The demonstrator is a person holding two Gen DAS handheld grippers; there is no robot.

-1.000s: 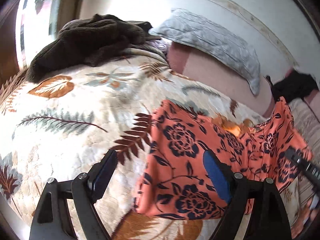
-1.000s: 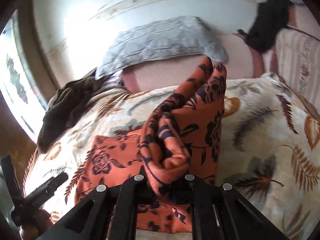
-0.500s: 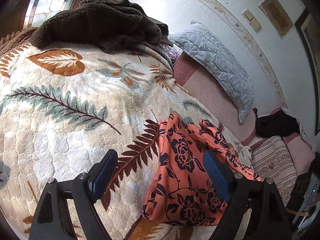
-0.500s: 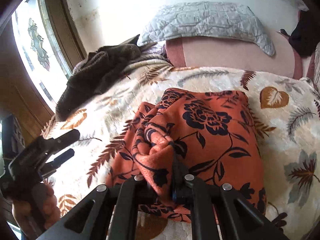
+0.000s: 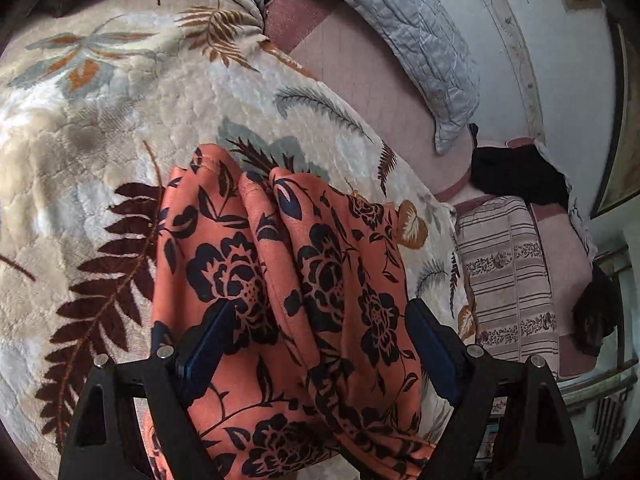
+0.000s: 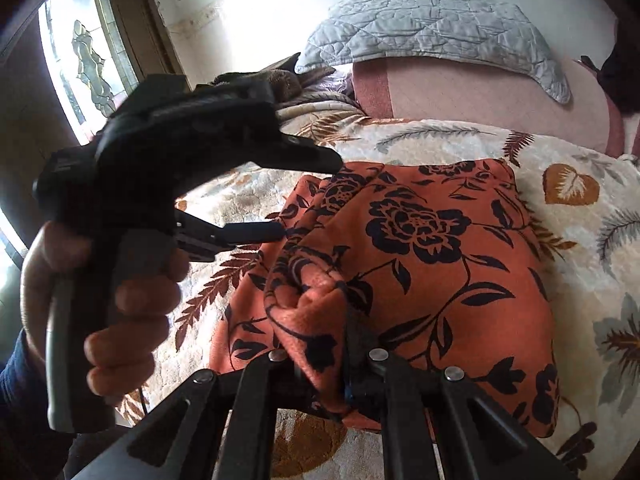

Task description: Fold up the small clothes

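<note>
Orange cloth (image 6: 432, 272) printed with dark navy flowers lies doubled over on the leaf-patterned blanket (image 5: 100, 128), its top layer rumpled into soft ridges. The right gripper (image 6: 344, 376) is clenched on a bunched fold at the near edge — the pads themselves are buried in fabric. The left gripper (image 5: 316, 344) hovers with jaws spread wide over the cloth, pinching nothing. A hand (image 6: 116, 292) holds it, blurred; the cloth's near edge is cut off in the left view — hidden behind the fingers.
</note>
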